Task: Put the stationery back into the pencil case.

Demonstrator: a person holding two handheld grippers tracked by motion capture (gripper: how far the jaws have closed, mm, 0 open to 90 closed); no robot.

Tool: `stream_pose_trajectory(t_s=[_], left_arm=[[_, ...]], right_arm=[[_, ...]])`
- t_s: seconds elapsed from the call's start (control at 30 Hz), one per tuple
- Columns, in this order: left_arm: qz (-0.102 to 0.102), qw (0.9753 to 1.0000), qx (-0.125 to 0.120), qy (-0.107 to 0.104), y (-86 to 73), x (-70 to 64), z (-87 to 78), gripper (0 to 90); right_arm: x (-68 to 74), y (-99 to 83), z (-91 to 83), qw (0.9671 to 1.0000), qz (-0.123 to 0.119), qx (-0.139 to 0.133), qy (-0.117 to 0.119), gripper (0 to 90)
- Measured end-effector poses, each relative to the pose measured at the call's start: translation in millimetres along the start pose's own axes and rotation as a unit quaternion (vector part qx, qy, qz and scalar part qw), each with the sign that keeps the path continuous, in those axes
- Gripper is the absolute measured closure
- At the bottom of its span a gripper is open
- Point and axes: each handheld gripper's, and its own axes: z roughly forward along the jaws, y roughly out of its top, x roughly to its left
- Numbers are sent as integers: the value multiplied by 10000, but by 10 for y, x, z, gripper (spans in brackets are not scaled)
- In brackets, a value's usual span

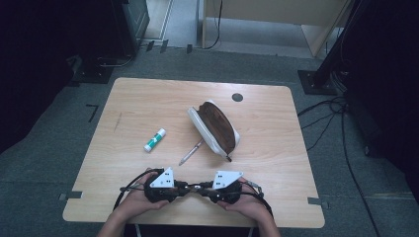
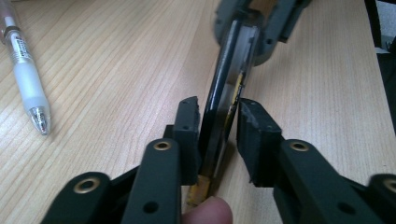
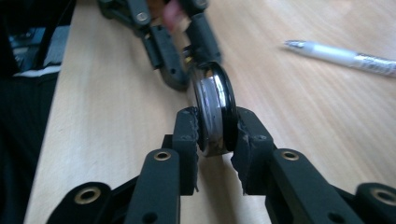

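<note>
Both your hand-held grippers pinch one dark disc [image 3: 215,114] edge-on | left hand-held gripper [image 2: 219,121] and right hand-held gripper [image 3: 217,128] face each other, disc's flat faces between | pencil case [image 1: 215,127] lies ahead across counter [image 1: 276,148]

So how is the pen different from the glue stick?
The pen is long, thin and clear-white; the glue stick is shorter, fatter, white with a green end. The pen lies beside the pouch; the glue stick lies farther left, alone. Both lie flat on the table.

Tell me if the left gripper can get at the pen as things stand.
Probably not yet: the left gripper is occupied with a dark round object, though the pen lies unobstructed.
</note>
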Motion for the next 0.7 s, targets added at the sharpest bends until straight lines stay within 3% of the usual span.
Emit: stream_pose_trajectory(t_s=[0.17,0.2,0.27,0.33,0.57,0.7], left_arm=[[-92,9997,-21,247,-2,7,-12,569],[-145,9994,-51,303,-5,14,-30,569],[-271,9983,-30,517,-14,29,-68,486],[-376,9976,0,575,-32,52,-95,461],[-693,9933,2,924,-76,84,-188,280],[-940,9886,-30,1177,-135,134,-276,204]], right_arm=[[32,24,-7,9999,-32,101,-106,742],[33,29,-14,9998,-23,81,-174,743],[5,30,-58,9997,92,-6,-215,743],[-9,28,-85,9994,143,-42,-298,743],[-15,84,-189,9976,333,-324,-507,743],[-13,142,-269,9956,447,-484,-668,742]])
